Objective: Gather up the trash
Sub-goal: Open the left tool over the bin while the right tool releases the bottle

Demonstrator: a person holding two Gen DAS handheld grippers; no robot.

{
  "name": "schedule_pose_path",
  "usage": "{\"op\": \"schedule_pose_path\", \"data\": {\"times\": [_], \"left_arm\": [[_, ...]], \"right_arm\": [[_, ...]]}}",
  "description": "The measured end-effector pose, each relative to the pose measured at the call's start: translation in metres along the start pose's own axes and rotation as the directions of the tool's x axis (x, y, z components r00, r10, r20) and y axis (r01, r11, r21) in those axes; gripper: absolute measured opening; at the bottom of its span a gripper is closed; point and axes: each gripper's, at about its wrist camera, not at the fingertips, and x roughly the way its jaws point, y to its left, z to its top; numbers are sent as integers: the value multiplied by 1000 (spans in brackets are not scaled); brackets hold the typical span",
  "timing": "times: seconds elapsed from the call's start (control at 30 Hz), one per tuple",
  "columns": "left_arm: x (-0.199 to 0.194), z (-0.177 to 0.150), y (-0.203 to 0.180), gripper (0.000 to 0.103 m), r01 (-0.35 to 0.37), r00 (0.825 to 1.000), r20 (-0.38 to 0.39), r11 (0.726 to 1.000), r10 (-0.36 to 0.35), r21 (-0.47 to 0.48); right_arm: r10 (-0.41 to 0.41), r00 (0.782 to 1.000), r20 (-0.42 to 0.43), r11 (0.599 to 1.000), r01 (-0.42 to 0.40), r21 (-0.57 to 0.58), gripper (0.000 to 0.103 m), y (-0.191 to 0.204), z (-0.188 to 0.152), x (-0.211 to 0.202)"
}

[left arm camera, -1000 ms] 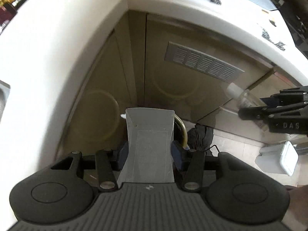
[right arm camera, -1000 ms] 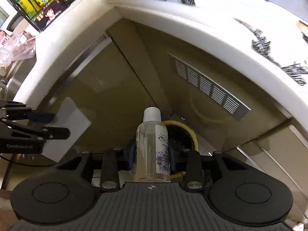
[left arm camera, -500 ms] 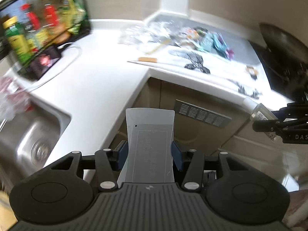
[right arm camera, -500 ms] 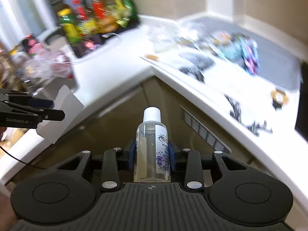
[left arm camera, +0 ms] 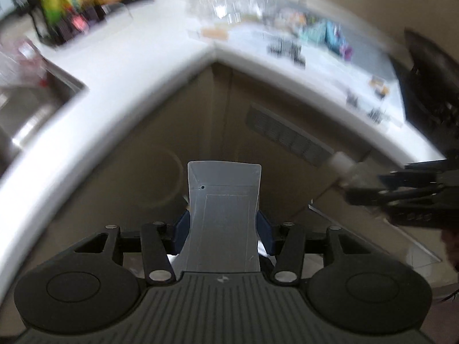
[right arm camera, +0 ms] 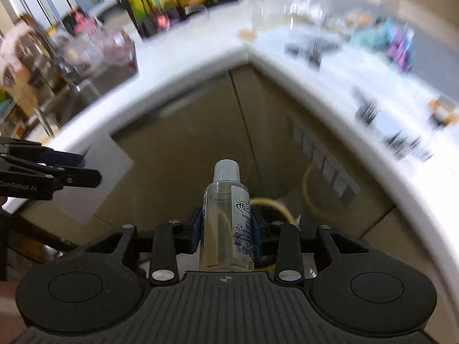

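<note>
Gripping a flat grey carton (left arm camera: pixel 223 218), left tool (left arm camera: pixel 223 230); right tool (right arm camera: pixel 225 236) clamps clear bottle (right arm camera: pixel 226 220).

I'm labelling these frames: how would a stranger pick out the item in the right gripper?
Below the white corner countertop, find the right gripper. A small clear bottle stands upright between its jaws; its white cap and printed label distinguish it from the flat translucent pouch held left.

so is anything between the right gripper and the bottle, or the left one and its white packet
Nothing: the right gripper is already shut on the clear bottle, and the left gripper is shut on the white packet.
</note>
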Motion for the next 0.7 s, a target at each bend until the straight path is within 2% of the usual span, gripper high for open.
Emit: {"op": "schedule_pose_path", "data": {"times": [0.2,0.3,0.37,0.43,0.53,0.57,0.6,0.63,0.67,0.7], "left_arm": [[170,-17,6,55,-8,992,-125,999,13,40],[257,-30,8,55,-40,973,-225,996,56,74],[301,-38,4,55,-61,959,-265,987,100,152],[332,-44,3,56,-61,948,-295,980,116,188],[362,-46,4,70,-48,936,-332,978,115,205],[369,-43,4,86,-50,931,-345,977,121,207],[374,-41,6,96,-56,925,-357,977,128,205],[376,-37,9,97,-69,921,-363,977,140,201],[375,-35,14,97,-63,922,-364,980,129,187],[370,-35,17,97,-43,927,-361,985,103,169]], "right_arm": [[-55,989,-139,996,63,56,37,-22,-41,150],[-72,977,-202,990,95,107,38,-38,-62,219],[-102,964,-246,983,136,127,38,-47,-71,256],[-131,956,-263,976,171,136,38,-53,-77,285],[-159,952,-260,966,205,160,38,-60,-77,312],[-171,950,-261,961,219,169,38,-63,-76,317],[-182,949,-259,955,233,182,41,-67,-74,320],[-182,949,-258,953,235,193,48,-71,-72,320],[-186,949,-254,948,241,206,54,-73,-69,319],[-181,954,-241,945,236,227,64,-76,-66,317]]}}
